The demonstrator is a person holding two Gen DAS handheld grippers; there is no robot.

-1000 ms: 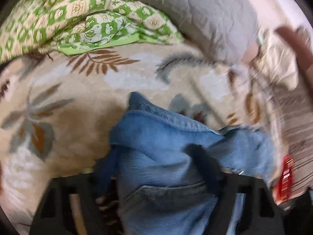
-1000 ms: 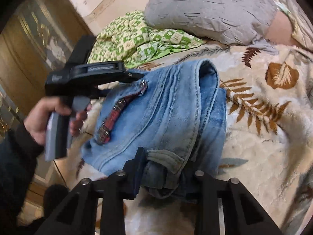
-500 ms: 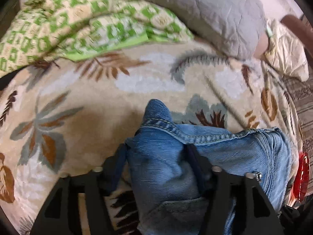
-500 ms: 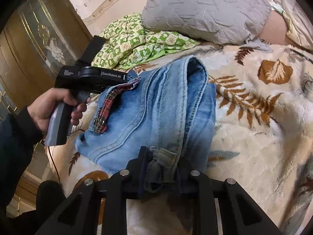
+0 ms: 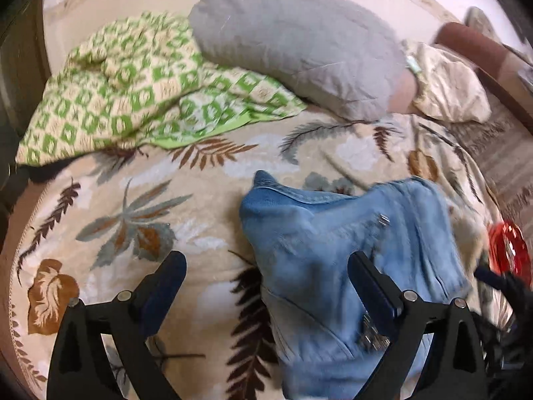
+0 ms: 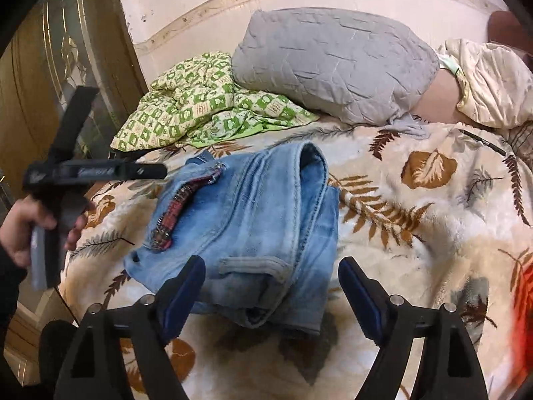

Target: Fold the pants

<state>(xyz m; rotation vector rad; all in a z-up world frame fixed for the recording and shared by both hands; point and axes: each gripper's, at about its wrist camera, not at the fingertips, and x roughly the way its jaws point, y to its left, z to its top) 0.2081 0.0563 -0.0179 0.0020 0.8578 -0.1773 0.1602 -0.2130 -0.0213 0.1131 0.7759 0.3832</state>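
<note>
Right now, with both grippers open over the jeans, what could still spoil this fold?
1. The jeans lie bunched, the top layer humped rather than flat; unpressed, the stack may spring open.
2. Their near edge overhangs unevenly by the right gripper; a careless regrasp could pinch one layer only and drag the fold apart.
3. The left gripper sits open with one finger over the denim; pulling away could snag it.

Faded denim pants (image 6: pixel 253 220) (plush blanket (image 6: pixel 416 233))

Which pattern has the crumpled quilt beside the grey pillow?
Green and cream checks on the crumpled quilt; the left wrist view shows it best.
</note>
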